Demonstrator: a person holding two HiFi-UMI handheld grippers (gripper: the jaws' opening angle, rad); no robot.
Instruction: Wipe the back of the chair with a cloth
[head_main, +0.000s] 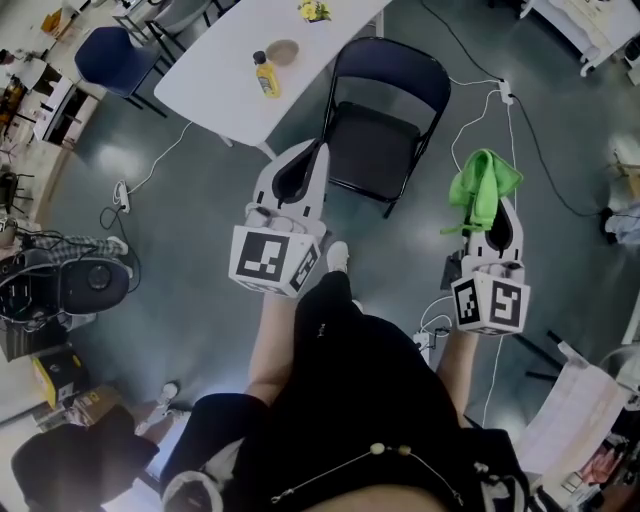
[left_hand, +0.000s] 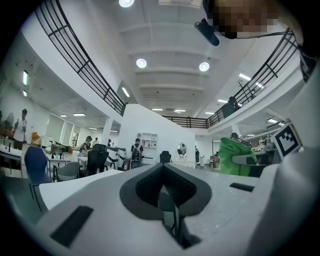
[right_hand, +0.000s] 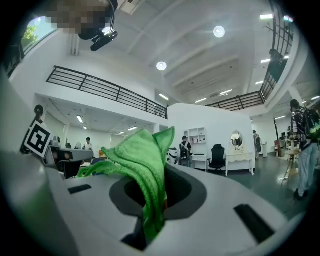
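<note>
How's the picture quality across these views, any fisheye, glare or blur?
Head view: evenly lit and sharp, the chair clear, a pale sheen on the floor. Left gripper view: strong fisheye with dark corners, railings bowed, ceiling lights blown out. Right gripper view: same fisheye; the green cloth, close to the lens, shows its weave clearly.

The head camera (left_hand: 207, 31) looks steeply down from above the person, close over both grippers. In its view the left gripper (head_main: 316, 152) is near centre, the right gripper (head_main: 498, 215) at 3 o'clock and the chair (head_main: 385, 120) at 12 o'clock. Each gripper view sits low behind its own jaws and tilts up toward the ceiling (left_hand: 165, 85). The left one catches the cloth (left_hand: 235, 157) at 3 o'clock, the right one the left gripper at 9 o'clock. Both share the far mirror (left_hand: 182, 149) and show the head camera near 12 o'clock.
</note>
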